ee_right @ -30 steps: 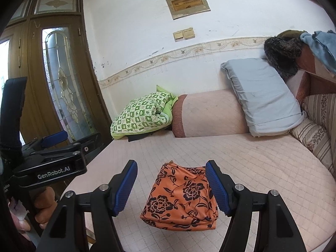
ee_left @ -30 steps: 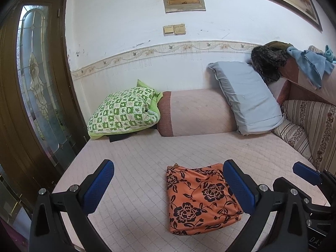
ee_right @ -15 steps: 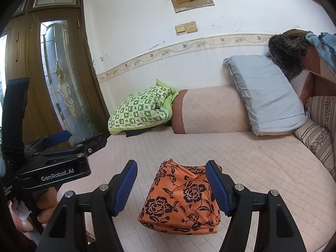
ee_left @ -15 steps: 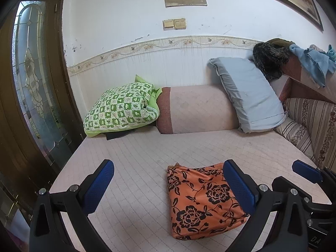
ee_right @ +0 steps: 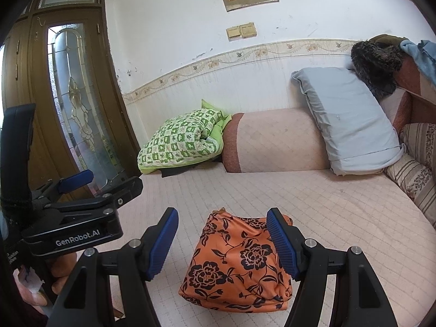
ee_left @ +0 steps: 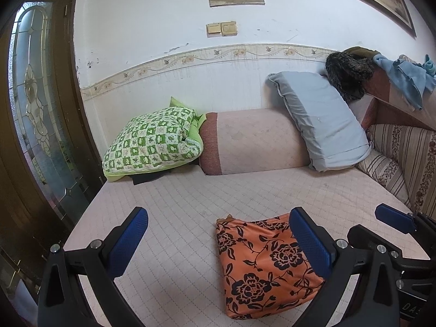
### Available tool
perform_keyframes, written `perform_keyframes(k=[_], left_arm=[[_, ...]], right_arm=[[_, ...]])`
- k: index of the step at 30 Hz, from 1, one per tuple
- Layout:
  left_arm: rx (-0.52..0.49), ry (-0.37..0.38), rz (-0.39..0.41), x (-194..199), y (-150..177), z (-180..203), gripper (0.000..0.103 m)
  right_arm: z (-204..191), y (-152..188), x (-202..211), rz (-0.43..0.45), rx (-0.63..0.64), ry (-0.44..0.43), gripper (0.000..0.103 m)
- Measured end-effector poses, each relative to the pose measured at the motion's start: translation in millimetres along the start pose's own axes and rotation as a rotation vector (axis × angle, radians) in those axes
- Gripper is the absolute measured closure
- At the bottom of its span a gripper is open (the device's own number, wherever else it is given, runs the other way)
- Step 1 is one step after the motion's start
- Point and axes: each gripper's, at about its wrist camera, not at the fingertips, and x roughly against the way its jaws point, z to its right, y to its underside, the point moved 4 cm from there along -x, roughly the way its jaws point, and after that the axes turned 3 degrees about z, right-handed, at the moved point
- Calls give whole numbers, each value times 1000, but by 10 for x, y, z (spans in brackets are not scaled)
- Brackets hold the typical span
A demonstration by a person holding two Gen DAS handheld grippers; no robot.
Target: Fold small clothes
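Observation:
A folded orange cloth with black flowers (ee_left: 261,267) (ee_right: 237,261) lies on the pale quilted mattress (ee_left: 177,204) near its front edge. My left gripper (ee_left: 218,215) hovers open over the cloth's left side, and its right finger covers the cloth's right part. Nothing sits between its blue pads. My right gripper (ee_right: 223,214) stands open, straddling the cloth from above without touching it. A hand holds the left gripper's body (ee_right: 76,218) at the left of the right wrist view.
A green checked pillow (ee_left: 155,141), a pink bolster (ee_left: 253,141) and a grey-blue pillow (ee_left: 321,120) lean on the back wall. Striped cushions (ee_left: 403,158) and draped clothes (ee_left: 403,79) line the right side. A glass-panelled wooden door (ee_right: 76,103) stands left.
Both grippers have moved a little toward the bed and slightly down, so the cloth sits closer under them. The cloth itself has not moved. The jaws stay the same width.

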Motion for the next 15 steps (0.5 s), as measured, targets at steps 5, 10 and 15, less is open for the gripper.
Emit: perform_keyframes(k=[5, 10, 15], left_arm=[[5, 6, -3, -63, 2, -21, 0], [12, 10, -13, -168, 28, -42, 0], [15, 10, 3, -310, 98, -65, 0]], right_arm=[[6, -4, -63, -4, -5, 5, 32], [7, 13, -171, -18, -5, 3, 32], [3, 32, -349, -45, -22, -18, 32]])
